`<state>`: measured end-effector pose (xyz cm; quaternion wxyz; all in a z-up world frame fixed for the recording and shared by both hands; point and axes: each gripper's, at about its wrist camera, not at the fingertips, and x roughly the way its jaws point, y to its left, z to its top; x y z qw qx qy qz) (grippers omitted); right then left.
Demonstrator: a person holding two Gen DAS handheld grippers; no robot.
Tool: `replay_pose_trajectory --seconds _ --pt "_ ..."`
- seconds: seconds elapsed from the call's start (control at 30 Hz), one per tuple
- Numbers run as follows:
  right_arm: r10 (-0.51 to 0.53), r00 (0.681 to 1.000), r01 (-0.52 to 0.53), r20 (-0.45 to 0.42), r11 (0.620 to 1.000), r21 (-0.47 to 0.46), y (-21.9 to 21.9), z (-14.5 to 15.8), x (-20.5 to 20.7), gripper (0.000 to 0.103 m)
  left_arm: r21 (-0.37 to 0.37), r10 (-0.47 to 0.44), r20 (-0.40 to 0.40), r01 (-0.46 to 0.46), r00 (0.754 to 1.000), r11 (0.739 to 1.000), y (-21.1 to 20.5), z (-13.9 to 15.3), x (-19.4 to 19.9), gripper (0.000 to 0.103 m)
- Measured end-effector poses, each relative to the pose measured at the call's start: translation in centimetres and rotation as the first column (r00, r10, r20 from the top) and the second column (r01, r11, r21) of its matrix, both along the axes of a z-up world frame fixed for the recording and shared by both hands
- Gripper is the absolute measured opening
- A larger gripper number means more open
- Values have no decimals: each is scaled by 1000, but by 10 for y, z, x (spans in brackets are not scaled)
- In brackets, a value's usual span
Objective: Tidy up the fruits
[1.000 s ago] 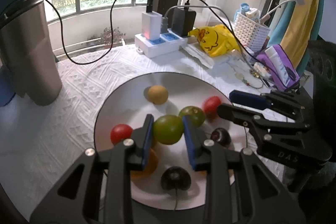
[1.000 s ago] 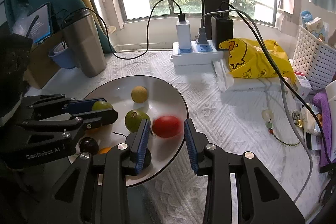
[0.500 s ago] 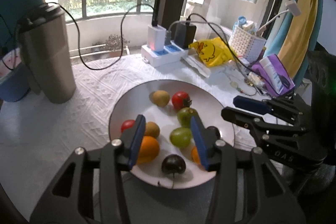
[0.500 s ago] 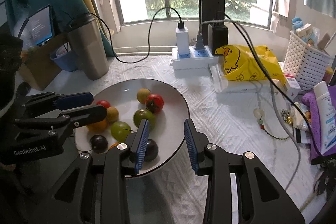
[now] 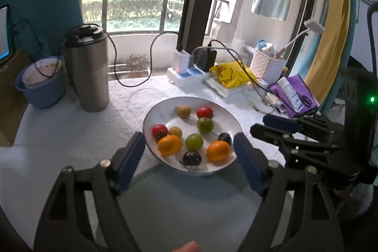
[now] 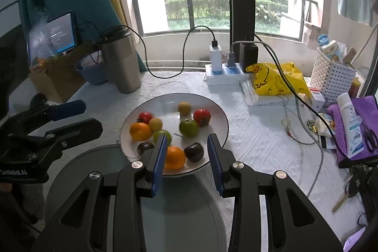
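Left wrist: round glossy plate (image 5: 230,121), smooth fruits.

white plate (image 5: 151,119) with a thin dark rim, carrying two orange fruits (image 5: 169,145), two red ones (image 5: 204,112), two green ones (image 5: 194,141), two yellow-brown ones (image 5: 183,111) and two dark purple ones (image 5: 191,158). white embossed tablecloth (image 5: 94,129). silver tumbler (image 5: 88,72) with a black lid. blue bowl (image 5: 40,89). yellow bag (image 6: 274,79) with a duck print. purple pouch (image 6: 363,119). black grippers with blue pads (image 6: 158,157).
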<state>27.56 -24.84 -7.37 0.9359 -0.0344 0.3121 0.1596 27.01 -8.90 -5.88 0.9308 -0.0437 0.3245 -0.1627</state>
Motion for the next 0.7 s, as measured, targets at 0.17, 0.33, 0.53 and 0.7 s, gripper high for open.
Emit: replay_pose_trajectory --seconds 0.17,0.33,0.53,0.7 --pt "-2 1000 2 17 1000 -2 5 5 -21 49 28 40 25 -40 999 999 7 5 -26 85" --pt "-3 1000 3 22 1000 -13 11 6 -40 50 38 72 48 -74 996 997 14 7 -50 94" --pt "-4 999 5 36 1000 -24 16 9 -62 52 30 108 77 -111 991 993 27 9 -76 94" --pt "-1 998 3 66 1000 -27 21 18 -83 59 37 139 121 -144 983 989 31 17 -97 94"
